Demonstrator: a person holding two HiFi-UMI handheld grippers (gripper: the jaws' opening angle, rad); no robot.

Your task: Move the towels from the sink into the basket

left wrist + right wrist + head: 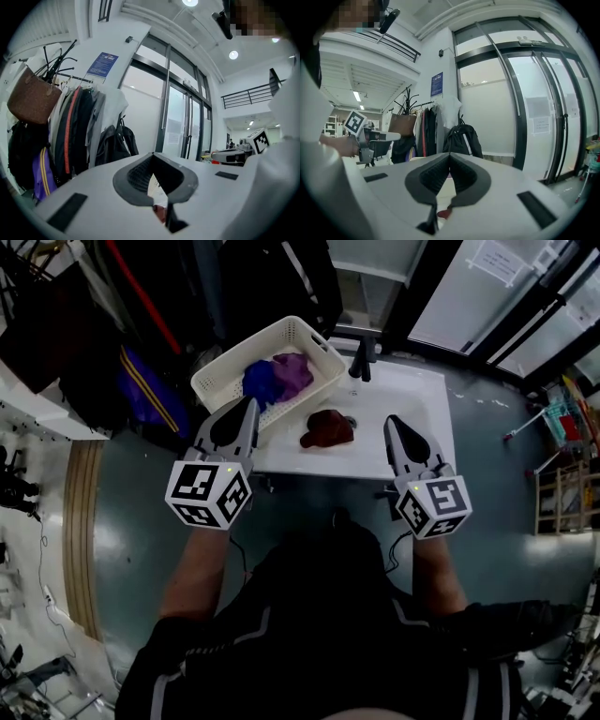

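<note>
While your left gripper [250, 402] and right gripper [391, 420] both hang pinched shut and empty just off the front edge of the sink [412, 395], the dark red towel [327, 428] lies crumpled in it by the drain [350, 418]. Looks soft, light and floppy, so pinch its raised top fold.

Office-like lab: glass doors [539, 122], laden coat rack [70, 122].

- Sink [412, 399]: smooth white surface, faintly glossy.
- Basket [302, 331] beside the sink: white perforated plastic, matt.
- Dark red towel [327, 427] in the sink: soft, crumpled matt cloth.
- Faucet [362, 357] on the sink: dark, matt finish.
</note>
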